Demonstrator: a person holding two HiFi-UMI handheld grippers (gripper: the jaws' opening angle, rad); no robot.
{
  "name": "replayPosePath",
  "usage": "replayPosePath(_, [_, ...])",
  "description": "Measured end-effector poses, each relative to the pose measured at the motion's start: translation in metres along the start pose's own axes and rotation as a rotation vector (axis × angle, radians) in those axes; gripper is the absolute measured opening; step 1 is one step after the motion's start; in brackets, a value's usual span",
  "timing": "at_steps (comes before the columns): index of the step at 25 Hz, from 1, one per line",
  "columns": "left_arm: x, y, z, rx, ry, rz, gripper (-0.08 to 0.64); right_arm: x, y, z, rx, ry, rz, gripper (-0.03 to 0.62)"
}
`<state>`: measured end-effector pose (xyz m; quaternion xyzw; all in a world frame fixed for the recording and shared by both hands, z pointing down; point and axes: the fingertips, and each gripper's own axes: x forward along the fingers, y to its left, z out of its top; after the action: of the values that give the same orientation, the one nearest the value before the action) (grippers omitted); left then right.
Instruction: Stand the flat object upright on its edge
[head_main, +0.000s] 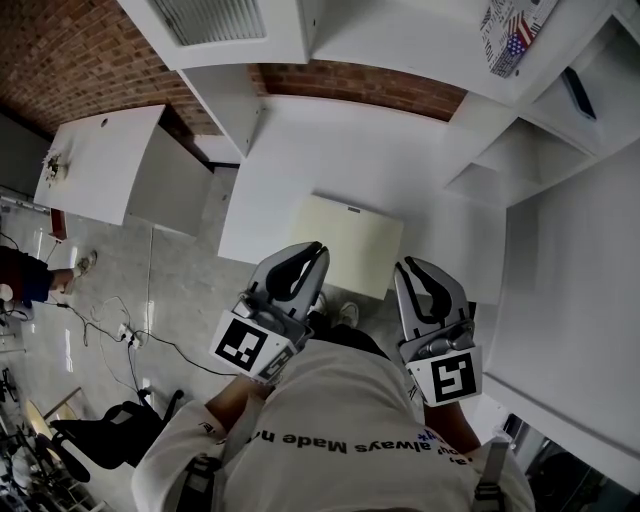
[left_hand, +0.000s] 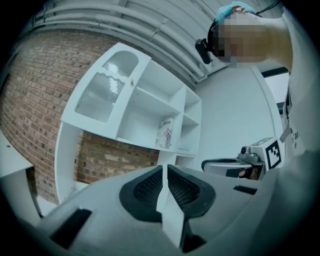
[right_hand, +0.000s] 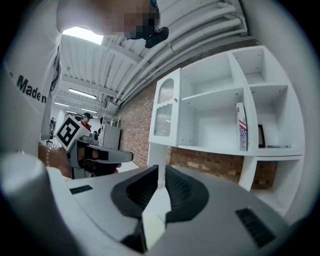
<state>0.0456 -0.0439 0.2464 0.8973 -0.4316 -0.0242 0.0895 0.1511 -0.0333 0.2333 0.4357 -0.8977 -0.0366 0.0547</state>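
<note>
Head view: L gripper (head_main: 319, 249), R gripper (head_main: 401, 266) shut

1. Shirt (head_main: 350, 440), head view: dark print, seen upside down, reads "always Made"; the letters on either side are cut off.
2. Same shirt, right gripper view: "Maden" legible.
3. Left gripper (head_main: 320, 250) and right gripper (head_main: 405, 268): each cube bears a black-and-white square marker, no letters.
4. Box (right_hand: 242, 127) on shelf (right_hand: 210, 145): stars-and-stripes flag; small print unreadable.

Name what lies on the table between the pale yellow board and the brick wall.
Nothing: the head view shows bare white tabletop between the board and the brick wall.
</note>
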Motion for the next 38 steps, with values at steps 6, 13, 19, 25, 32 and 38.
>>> replayPosePath(6, [-0.007, 0.019, 0.005, -0.004, 0.005, -0.014, 0.034, 0.021, 0.011, 0.01, -0.003, -0.006, -0.009, 0.038])
replayPosePath(13, [-0.014, 0.043, 0.012, -0.001, 0.005, -0.024, 0.034, 0.042, 0.024, 0.018, -0.02, -0.013, -0.018, 0.038])
replayPosePath(19, [-0.012, 0.061, -0.002, -0.05, 0.04, -0.02, 0.034, 0.054, 0.026, 0.008, -0.041, 0.019, -0.016, 0.051])
replayPosePath(25, [-0.015, 0.081, -0.044, -0.187, 0.104, 0.018, 0.047, 0.062, 0.034, -0.028, -0.076, 0.109, 0.002, 0.109])
replayPosePath(32, [-0.021, 0.106, -0.111, -0.383, 0.201, 0.073, 0.17, 0.064, 0.051, -0.112, -0.093, 0.343, 0.083, 0.204])
replayPosePath(38, [-0.038, 0.129, -0.179, -0.569, 0.279, 0.155, 0.238, 0.062, 0.065, -0.159, -0.121, 0.42, 0.107, 0.252])
